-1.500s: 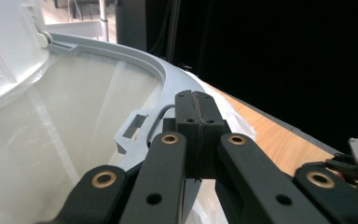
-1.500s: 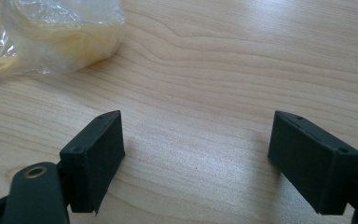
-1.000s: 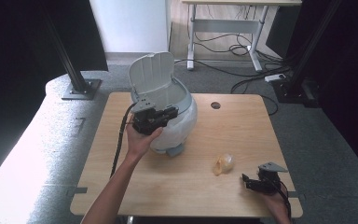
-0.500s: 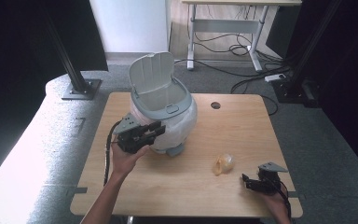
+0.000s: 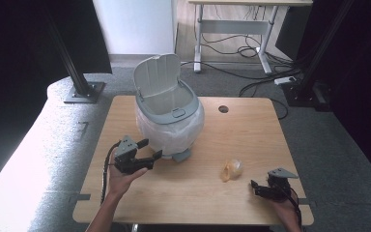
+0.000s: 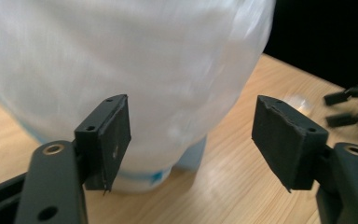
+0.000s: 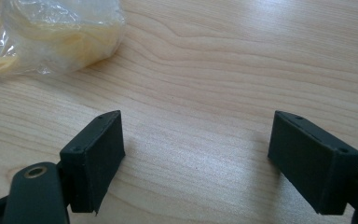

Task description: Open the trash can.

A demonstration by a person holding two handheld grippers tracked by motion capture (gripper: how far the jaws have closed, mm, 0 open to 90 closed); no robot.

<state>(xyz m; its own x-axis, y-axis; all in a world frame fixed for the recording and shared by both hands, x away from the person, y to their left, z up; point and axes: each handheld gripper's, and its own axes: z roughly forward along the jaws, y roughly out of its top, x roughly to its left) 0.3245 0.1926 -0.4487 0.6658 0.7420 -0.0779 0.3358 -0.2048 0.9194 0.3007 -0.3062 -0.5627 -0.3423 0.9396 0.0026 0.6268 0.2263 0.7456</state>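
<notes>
A small grey bin (image 5: 170,116) with its lid up and a white liner bag stands on the wooden table (image 5: 251,135). My left gripper (image 5: 150,149) is open just left of the bin's foot, jaws apart and empty; the left gripper view has the white bag (image 6: 135,70) close ahead. A crumpled clear bag with something yellow inside (image 5: 232,169) lies right of the bin. My right gripper (image 5: 259,189) rests open near the front right edge, a little right of that bag (image 7: 51,35), nothing between its jaws.
A round cable hole (image 5: 223,109) sits in the table behind the bin. Black stand posts (image 5: 72,63) rise at the back left. A desk (image 5: 241,19) and floor cables stand beyond the table.
My left gripper has come down and back from the bin's rim to the table at the bin's left foot. The right gripper has stayed put.
</notes>
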